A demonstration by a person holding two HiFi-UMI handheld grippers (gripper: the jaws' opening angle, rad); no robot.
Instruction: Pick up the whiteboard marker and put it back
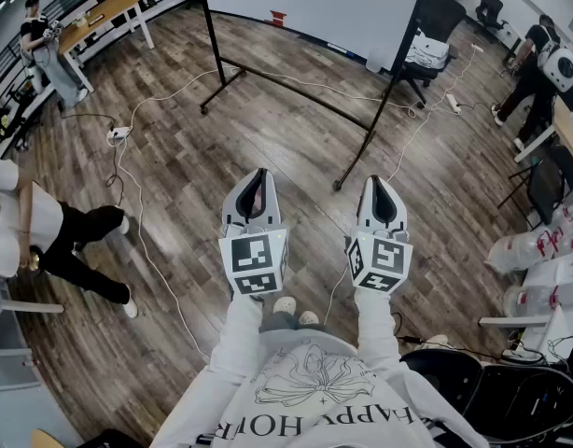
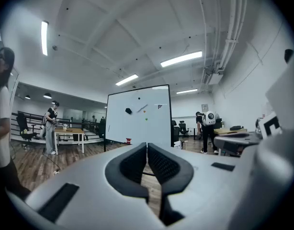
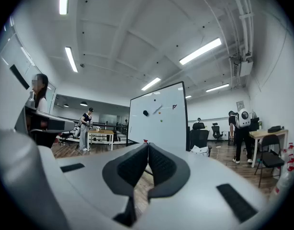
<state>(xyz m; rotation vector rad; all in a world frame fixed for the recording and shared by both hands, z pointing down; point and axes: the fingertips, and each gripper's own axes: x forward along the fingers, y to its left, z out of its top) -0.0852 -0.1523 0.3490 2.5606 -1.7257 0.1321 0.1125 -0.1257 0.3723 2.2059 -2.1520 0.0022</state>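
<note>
In the head view my left tongs [image 1: 256, 197] and right tongs [image 1: 380, 201] are level above the wood floor [image 1: 174, 157], and the shirt [image 1: 314, 390] reads "HAPPY HO". In the left gripper view the tongs are pressed together with nothing between them. The whiteboard [image 2: 137, 128] is far ahead, with what looks like the whiteboard marker [image 2: 142, 108] slanted on its face. In the right gripper view those tongs are likewise closed and empty, and the board's red mark is unreadable.

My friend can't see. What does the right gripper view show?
The right gripper, jaws shut and empty, points at a whiteboard standing across a wood-floored office. A person stands left of it, another right.
</note>
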